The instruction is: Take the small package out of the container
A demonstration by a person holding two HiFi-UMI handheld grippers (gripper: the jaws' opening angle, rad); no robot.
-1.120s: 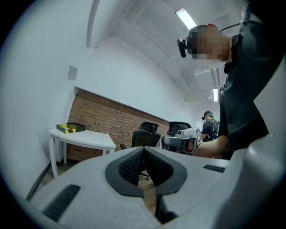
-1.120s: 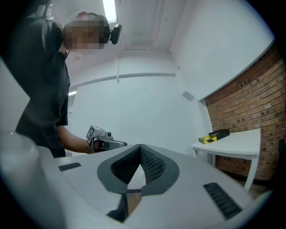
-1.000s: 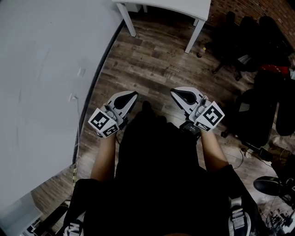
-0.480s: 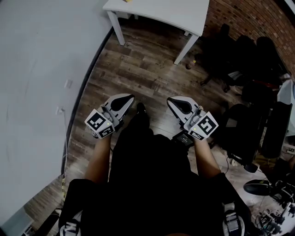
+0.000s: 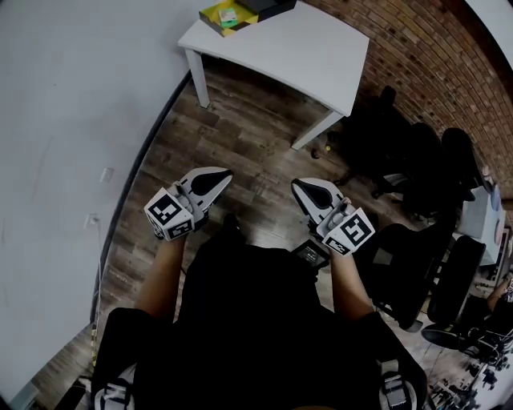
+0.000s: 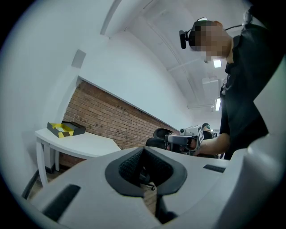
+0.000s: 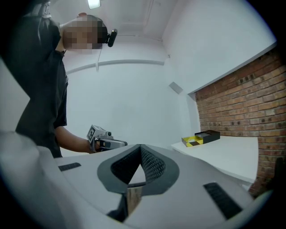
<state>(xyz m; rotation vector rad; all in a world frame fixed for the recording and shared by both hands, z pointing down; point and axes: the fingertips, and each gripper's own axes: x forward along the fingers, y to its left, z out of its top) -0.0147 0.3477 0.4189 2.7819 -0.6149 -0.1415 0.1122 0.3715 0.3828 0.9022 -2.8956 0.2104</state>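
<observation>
Lying in the container point(image 5: 207, 18), the small package point(image 5: 228, 14) sits far from left gripper point(image 5: 220, 173) and right gripper point(image 5: 300, 186), both closed empty.

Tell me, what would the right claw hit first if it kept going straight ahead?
Probably the wall: nothing shows between it and the right claw. The table stands off to the right, though depth is hard to judge.

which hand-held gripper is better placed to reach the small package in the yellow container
Left, slightly. The left hand-held gripper and right hand-held gripper are both shut, empty and far from the table. The container sits at its left corner, more in line with the left one.
</observation>
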